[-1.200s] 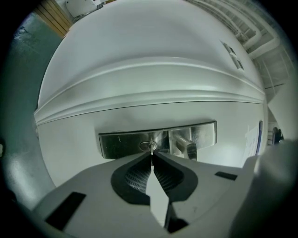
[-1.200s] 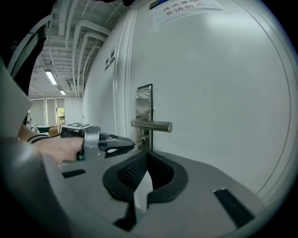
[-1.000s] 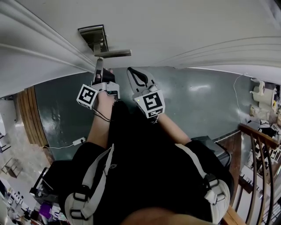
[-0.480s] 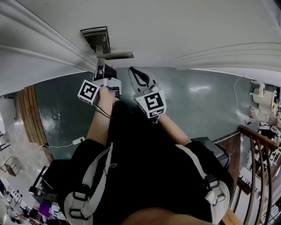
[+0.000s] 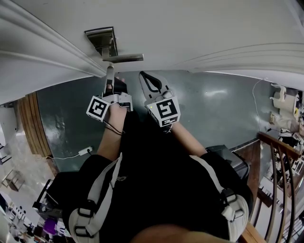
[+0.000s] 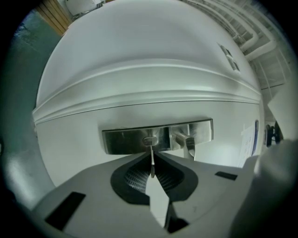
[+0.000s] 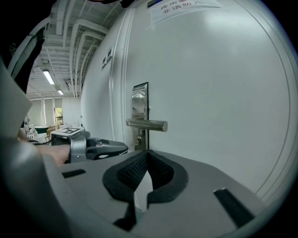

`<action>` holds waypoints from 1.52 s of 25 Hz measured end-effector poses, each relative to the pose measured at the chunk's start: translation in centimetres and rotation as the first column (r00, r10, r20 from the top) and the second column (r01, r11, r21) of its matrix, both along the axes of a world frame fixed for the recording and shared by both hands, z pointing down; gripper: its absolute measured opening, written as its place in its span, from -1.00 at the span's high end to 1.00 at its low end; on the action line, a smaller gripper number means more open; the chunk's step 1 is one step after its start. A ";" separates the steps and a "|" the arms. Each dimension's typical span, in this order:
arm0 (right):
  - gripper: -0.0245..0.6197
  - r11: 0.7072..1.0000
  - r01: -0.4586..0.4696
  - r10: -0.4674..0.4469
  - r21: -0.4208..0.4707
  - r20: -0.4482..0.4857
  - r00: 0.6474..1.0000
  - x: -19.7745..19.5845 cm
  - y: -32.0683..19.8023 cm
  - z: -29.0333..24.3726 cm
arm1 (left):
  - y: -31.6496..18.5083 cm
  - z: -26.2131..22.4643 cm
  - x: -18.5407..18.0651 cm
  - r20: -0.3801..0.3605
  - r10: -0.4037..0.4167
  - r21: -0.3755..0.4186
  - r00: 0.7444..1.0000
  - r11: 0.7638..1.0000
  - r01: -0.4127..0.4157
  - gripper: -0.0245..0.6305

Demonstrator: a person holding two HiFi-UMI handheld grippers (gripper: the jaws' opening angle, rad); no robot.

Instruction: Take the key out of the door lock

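L claw (image 6: 152, 153) is clamping shut on the key (image 6: 152, 165), sitting in the lock (image 6: 150, 141) just ahead of its tips, R claw (image 7: 147, 153) idling shut & empty; pulling off-axis risks binding the blade or pads slipping

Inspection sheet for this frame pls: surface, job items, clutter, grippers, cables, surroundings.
Surface: white door, panelled, bare around the lock plate.
Job's things: key edge-on, at the keyhole in the lock plate; lever handle beside it.
Clutter: paper notice on the door.
Grippers: left hand-held gripper shut on the key; right hand-held gripper shut, empty, short of the door.
Cables: thin black cable at the left wrist; white cable on the floor.
Surroundings: green floor, wooden railing.
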State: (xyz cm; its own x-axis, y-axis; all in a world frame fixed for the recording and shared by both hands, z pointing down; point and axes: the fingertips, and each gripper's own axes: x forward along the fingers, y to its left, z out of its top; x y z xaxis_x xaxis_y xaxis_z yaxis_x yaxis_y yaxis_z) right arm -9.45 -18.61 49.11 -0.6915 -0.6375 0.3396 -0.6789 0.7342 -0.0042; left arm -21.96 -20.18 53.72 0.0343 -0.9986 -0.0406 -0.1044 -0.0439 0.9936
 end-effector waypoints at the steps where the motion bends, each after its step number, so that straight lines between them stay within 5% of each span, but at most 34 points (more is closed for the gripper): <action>1: 0.90 1.000 -0.001 0.001 -0.003 0.001 1.000 0.1 0.0 -0.1 | 0.6 0.3 0.2 0.012 0.008 -0.006 1.000 1.000 -0.008 0.82; 8: 0.90 0.999 0.024 -0.024 -0.022 0.017 1.000 -1.2 1.2 0.1 | 1.6 -1.7 -0.9 0.096 0.011 0.027 0.995 1.000 -0.014 0.82; 16: 0.90 0.997 0.078 -0.078 -0.021 0.015 0.997 -0.9 2.3 -0.1 | 4.3 -0.5 0.3 0.124 0.010 -0.031 0.992 1.000 -0.006 0.82; 23: 0.90 0.990 0.140 -0.140 -0.023 0.014 0.990 0.0 3.9 -0.2 | 7.2 -1.2 1.5 0.326 0.024 -0.053 0.945 0.999 -0.007 0.82; 27: 0.90 0.986 0.164 -0.164 -0.019 0.025 0.986 1.1 4.8 -0.4 | 8.9 -1.9 2.7 0.464 0.041 -0.074 0.885 0.997 -0.008 0.82; 31: 0.90 0.984 0.180 -0.179 -0.018 0.033 0.983 2.1 5.3 -0.4 | 9.9 -2.7 4.5 0.599 0.081 -0.097 0.796 0.995 -0.028 0.82; 38: 0.90 0.982 0.187 -0.187 -0.010 0.035 0.982 4.1 5.5 -1.0 | 10.6 -4.5 7.5 0.840 0.173 -0.173 0.514 0.984 -0.049 0.82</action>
State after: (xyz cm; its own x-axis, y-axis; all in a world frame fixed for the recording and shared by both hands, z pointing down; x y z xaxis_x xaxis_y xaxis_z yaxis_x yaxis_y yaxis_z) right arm -5.37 -13.13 48.14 -0.8092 -0.4915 0.3219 -0.5290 0.8479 -0.0353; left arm -14.49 -9.56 49.21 0.1010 -0.9783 0.1809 -0.9024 -0.0136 0.4306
